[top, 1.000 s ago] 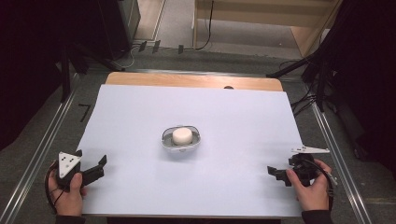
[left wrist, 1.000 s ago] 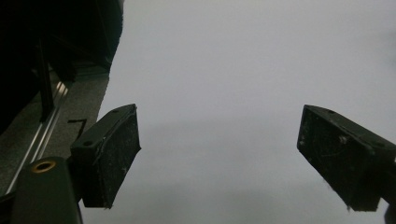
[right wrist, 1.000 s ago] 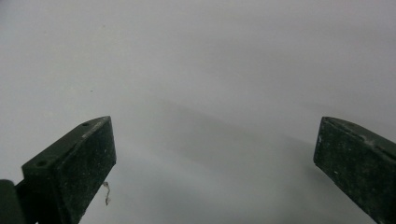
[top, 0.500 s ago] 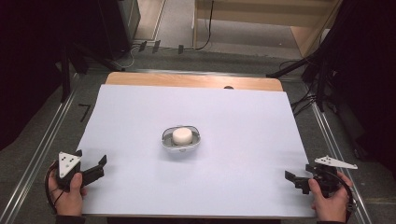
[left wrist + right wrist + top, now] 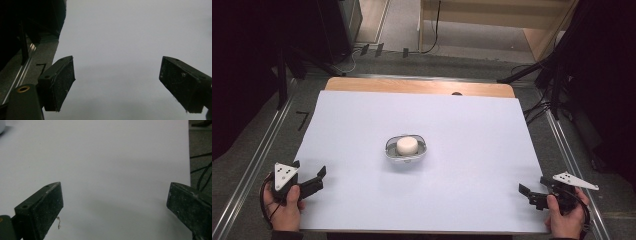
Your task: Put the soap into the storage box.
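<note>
1. While nothing is grasped, the left gripper (image 5: 309, 181) is held released, jaws wide, over the table (image 5: 462, 130).
2. The right gripper (image 5: 532, 194) is likewise released.
3. The white puck (image 5: 407, 145) in its bowl (image 5: 390, 149) is seen well ahead, between both grippers.

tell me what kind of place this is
Probably a lab or studio recording bench: a white-covered table holding one small bowl, cables across the floor, metal rails alongside, and dark stands around it.

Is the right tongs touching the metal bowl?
Apart. The high view shows the right tongs near the table corner, bare white surface separating them from the metal bowl.
</note>
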`<state>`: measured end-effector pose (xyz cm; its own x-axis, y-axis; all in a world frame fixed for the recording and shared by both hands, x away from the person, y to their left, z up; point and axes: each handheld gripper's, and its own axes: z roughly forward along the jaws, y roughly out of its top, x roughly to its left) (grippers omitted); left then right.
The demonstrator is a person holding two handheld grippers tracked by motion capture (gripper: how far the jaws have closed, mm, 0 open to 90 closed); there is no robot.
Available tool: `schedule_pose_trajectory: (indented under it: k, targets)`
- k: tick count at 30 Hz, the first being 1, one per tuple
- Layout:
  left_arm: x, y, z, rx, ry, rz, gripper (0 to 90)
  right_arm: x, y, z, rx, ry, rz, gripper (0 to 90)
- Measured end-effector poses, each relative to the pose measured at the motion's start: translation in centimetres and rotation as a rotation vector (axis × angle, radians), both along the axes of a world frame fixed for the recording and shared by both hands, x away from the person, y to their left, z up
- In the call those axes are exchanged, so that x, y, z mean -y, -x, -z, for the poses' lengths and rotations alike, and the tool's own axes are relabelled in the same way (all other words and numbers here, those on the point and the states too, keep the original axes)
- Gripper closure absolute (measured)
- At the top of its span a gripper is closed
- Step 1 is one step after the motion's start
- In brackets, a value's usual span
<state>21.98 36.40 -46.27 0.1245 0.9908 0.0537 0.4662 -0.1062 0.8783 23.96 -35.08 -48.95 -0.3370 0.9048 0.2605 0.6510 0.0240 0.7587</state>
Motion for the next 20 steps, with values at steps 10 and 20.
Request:
schedule_pose_trajectory:
  k: [10,20]
  targets:
    - [0.04,-0.04,-0.01,-0.007,-0.008,0.0,13.8,0.26,0.21,0.31,0.03,-0.029,0.008,0.7]
    - [0.12,-0.14,0.0,-0.015,-0.012,-0.002,13.8,0.32,0.27,0.18,0.035,-0.019,0.052,1.5]
